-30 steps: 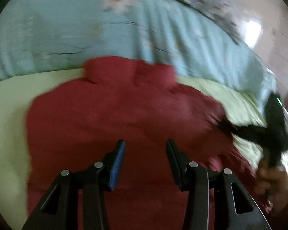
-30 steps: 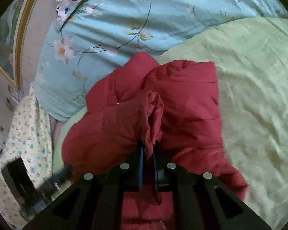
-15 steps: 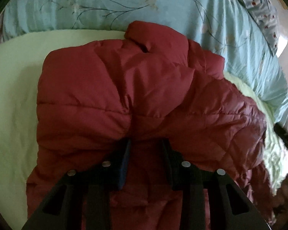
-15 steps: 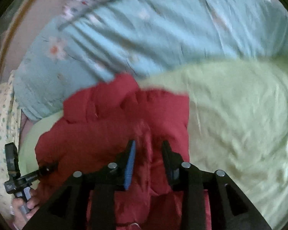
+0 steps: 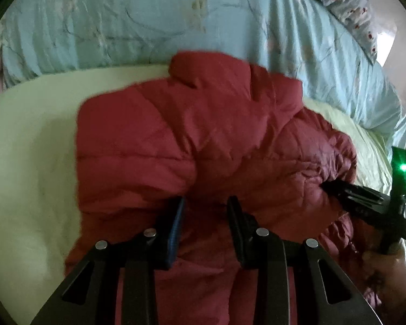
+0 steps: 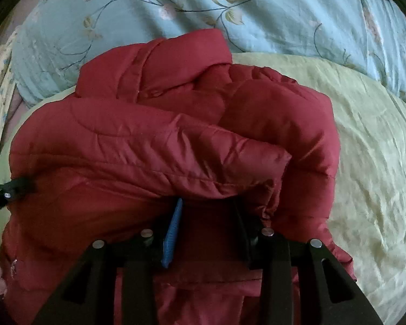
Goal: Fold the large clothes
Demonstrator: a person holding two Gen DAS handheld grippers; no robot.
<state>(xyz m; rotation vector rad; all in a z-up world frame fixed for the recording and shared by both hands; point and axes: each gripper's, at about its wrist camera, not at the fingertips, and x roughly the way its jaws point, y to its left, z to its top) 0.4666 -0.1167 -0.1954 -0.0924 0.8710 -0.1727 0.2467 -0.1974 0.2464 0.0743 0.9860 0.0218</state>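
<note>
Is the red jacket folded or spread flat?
Partly folded: the jacket has a sleeve laid across its body and bunches on the sheet.

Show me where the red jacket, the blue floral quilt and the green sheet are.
red jacket [image 6: 154, 146]: right wrist view, on its folded puffy sleeve.
blue floral quilt [image 6: 284, 13]: right wrist view, on its upper middle.
green sheet [image 5: 32, 146]: left wrist view, on the bare part left of the jacket.
</note>
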